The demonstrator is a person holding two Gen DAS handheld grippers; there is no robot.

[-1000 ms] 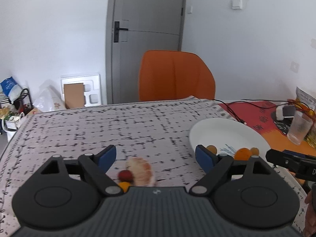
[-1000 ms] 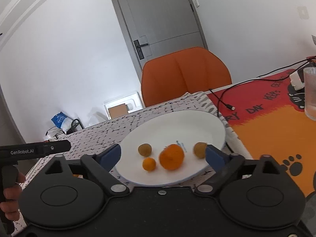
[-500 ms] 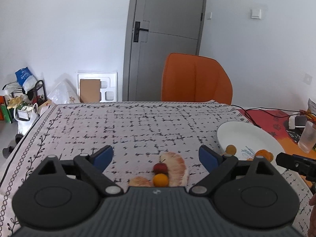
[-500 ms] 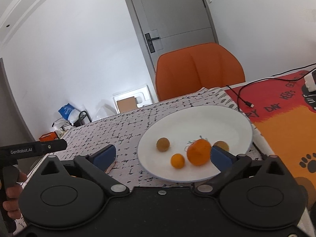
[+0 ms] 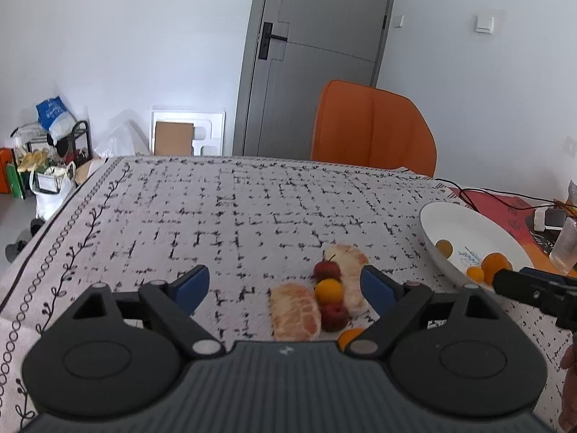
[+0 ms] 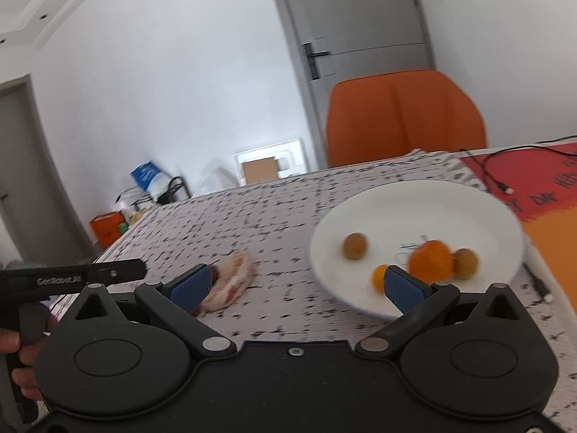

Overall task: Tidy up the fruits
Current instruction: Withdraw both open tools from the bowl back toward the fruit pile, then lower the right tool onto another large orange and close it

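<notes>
My left tongs (image 5: 285, 285) swing left across counter (image 5: 216, 216); fruit cluster once half hidden under tong body now shows whole: two pomelo segments (image 5: 295, 312), red fruits, small oranges. Plate (image 5: 465, 223) slides toward right edge of left view. My right tongs (image 6: 295, 285) also swing left, jaws just opening wider, nothing between; plate now right of centre, pomelo segment newly visible by left pad.
</notes>
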